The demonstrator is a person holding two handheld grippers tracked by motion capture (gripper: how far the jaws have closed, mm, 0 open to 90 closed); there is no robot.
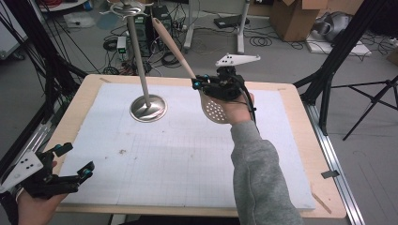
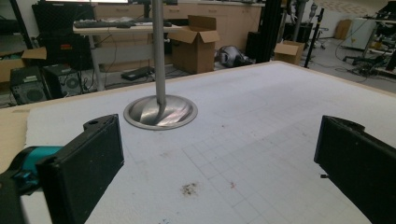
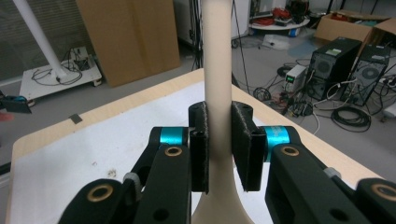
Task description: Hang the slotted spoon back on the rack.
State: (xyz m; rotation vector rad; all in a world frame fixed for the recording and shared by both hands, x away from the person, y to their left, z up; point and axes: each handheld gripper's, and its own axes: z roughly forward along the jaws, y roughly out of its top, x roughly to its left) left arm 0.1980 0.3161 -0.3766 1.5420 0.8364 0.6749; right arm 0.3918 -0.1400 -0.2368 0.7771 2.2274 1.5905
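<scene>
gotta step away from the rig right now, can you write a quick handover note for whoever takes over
Right gripper: shut on the handle of the beige slotted spoon, held in the air over the far side of the white mat, handle pointing up and away toward the stand's top.
Left gripper: open, holding nothing, at the near left corner of the table.
Metal stand: upright on the mat, far left of centre, round base flat.
Done: spoon picked up.
Left: probably hanging the spoon on the stand's top; no hook contact is visible yet. The left gripper could steady the stand.

Overhead; low jaw-level; shared table (image 1: 300,154)
</scene>
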